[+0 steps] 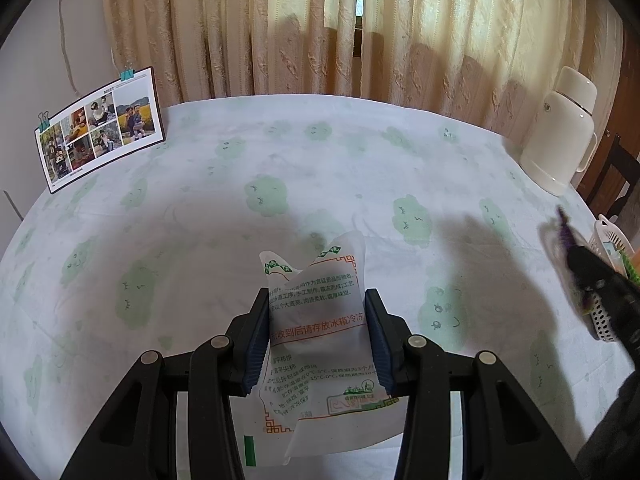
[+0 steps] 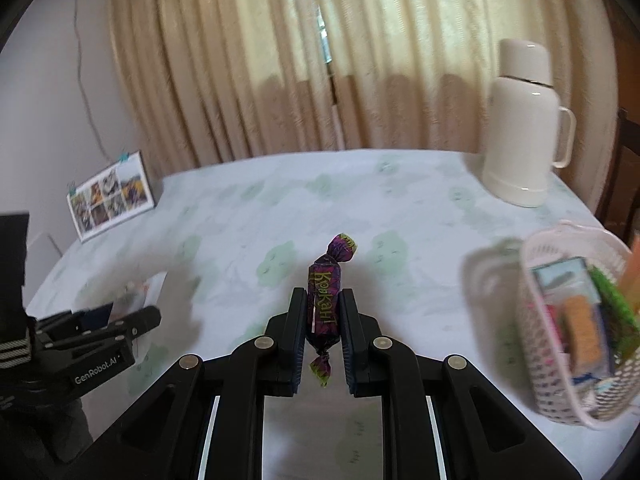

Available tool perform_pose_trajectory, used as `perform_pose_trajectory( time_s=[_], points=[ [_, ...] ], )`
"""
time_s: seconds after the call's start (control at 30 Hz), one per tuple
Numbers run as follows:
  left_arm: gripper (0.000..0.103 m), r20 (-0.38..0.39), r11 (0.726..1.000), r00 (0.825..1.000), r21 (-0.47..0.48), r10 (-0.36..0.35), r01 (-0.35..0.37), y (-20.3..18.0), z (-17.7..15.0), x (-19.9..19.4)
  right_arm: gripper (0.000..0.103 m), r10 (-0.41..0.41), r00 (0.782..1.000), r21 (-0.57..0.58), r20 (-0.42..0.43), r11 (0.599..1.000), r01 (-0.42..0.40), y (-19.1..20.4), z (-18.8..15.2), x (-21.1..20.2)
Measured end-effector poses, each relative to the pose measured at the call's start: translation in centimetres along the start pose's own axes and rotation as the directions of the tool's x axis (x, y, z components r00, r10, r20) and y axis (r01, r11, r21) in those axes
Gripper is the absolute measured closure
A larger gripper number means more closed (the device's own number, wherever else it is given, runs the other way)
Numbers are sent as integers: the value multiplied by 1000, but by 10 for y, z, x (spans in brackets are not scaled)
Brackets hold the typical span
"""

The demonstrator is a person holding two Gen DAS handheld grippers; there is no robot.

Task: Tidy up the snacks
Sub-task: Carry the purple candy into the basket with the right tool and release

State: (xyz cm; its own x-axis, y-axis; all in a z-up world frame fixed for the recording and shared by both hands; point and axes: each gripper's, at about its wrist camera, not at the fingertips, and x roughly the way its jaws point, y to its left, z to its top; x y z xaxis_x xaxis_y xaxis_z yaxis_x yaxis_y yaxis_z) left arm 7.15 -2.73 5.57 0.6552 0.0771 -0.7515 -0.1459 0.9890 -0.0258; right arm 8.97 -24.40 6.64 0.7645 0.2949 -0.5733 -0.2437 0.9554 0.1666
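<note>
My left gripper [image 1: 317, 300] is shut on a white snack packet [image 1: 320, 332] with red and green print, held above the table. My right gripper [image 2: 323, 300] is shut on a purple wrapped candy [image 2: 325, 300] and holds it above the table. A white perforated basket [image 2: 576, 364] with several snacks inside stands at the right; its edge also shows in the left wrist view [image 1: 604, 320]. The left gripper shows at the left of the right wrist view [image 2: 100, 320], and the right gripper shows blurred at the right of the left wrist view [image 1: 580, 264].
The table has a white cloth with green cloud prints [image 1: 264, 196]. A white thermos jug [image 2: 520, 128] stands at the back right. A photo card with clips [image 1: 100, 128] leans at the back left. Beige curtains [image 1: 320, 28] hang behind the table.
</note>
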Motion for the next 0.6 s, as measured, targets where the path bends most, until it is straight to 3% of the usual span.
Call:
perform_pose_trajectory(
  time_s=[0.6],
  points=[
    [62, -12, 1000, 1000, 20, 5, -4, -3, -3, 5, 86, -202, 976, 156, 87, 970, 187, -89, -4, -62]
  ],
)
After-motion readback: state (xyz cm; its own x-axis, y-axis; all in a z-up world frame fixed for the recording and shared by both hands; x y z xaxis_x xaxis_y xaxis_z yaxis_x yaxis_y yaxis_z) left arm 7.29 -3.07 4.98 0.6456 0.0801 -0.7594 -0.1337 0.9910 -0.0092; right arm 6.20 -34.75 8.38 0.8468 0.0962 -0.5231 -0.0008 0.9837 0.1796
